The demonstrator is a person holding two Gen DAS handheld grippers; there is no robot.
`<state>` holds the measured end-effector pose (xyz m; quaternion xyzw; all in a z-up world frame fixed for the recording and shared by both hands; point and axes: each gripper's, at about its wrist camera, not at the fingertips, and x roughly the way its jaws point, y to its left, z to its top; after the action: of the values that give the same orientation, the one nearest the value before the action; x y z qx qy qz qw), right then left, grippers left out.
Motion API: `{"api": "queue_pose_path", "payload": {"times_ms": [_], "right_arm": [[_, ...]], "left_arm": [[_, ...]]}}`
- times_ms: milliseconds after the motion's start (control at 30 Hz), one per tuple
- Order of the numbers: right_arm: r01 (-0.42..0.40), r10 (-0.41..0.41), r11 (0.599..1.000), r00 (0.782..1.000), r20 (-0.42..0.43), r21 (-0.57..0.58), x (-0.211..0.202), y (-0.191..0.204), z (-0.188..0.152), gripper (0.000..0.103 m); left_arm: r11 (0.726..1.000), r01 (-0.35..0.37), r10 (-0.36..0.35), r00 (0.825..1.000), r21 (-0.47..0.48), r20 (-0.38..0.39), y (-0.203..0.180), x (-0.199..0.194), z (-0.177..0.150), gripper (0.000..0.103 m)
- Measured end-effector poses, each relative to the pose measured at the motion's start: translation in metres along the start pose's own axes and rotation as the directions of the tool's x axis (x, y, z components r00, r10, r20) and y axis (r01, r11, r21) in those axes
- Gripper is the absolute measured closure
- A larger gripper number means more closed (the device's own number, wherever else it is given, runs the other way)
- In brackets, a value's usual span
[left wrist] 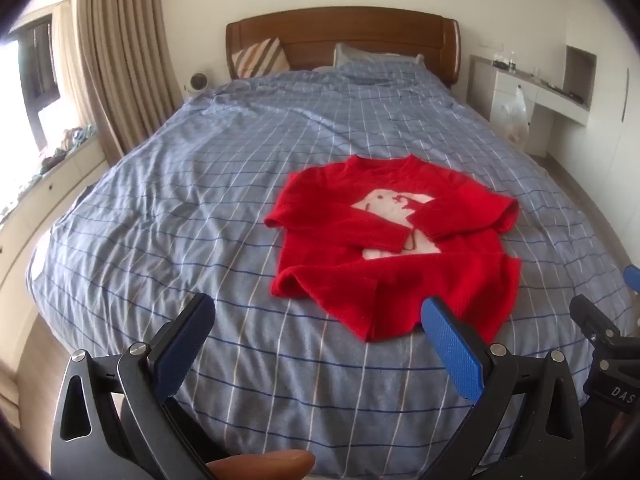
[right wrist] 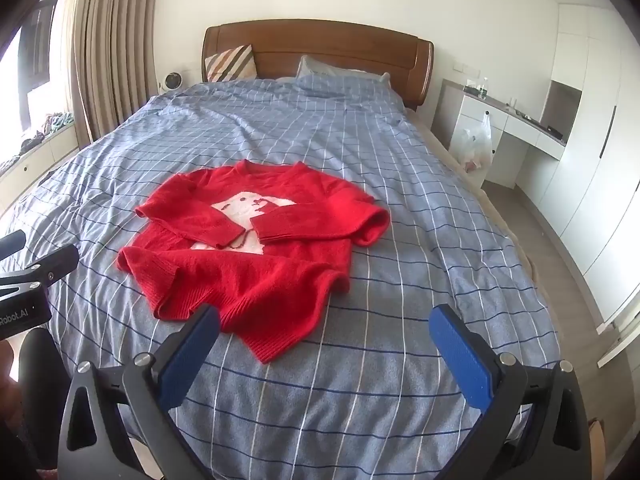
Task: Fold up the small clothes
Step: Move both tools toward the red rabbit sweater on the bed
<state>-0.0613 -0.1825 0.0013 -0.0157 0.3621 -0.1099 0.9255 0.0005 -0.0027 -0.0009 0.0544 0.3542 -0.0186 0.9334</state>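
A small red sweater [left wrist: 396, 240] with a white animal picture on the chest lies on the blue checked bed cover [left wrist: 200, 200]. Both sleeves are folded across the chest and the hem is rumpled. My left gripper [left wrist: 316, 320] is open and empty, hovering over the cover just in front of the hem, left of it. My right gripper [right wrist: 324, 332] is open and empty above the sweater's [right wrist: 256, 248] near hem. The right gripper also shows at the right edge of the left wrist view [left wrist: 608, 320], and the left gripper at the left edge of the right wrist view [right wrist: 32, 264].
The bed has a wooden headboard [left wrist: 340, 36], a striped cushion [left wrist: 262, 58] and a blue pillow [left wrist: 372, 58]. Curtains [left wrist: 120, 60] and a window ledge stand on the left. A white desk [right wrist: 516, 124] with a plastic bag [right wrist: 476, 144] stands on the right.
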Motion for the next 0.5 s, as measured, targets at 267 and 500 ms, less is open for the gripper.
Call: {"api": "queue_pose_path", "payload": {"times_ms": [267,500], "right_arm": [[-0.009,0.009,1.000,1.000,-0.009,0.009,0.000,0.005,-0.014,0.000],[-0.012,0.012,1.000,1.000,-0.010,0.001,-0.006,0.007,-0.015,0.000]], "left_arm": [[1.000,0.021,-0.021,1.000,-0.009,-0.022,-0.008,0.000,-0.007,0.000],[1.000,0.030,-0.030,0.998,0.001,-0.063,-0.004,0.003,-0.010,0.000]]}}
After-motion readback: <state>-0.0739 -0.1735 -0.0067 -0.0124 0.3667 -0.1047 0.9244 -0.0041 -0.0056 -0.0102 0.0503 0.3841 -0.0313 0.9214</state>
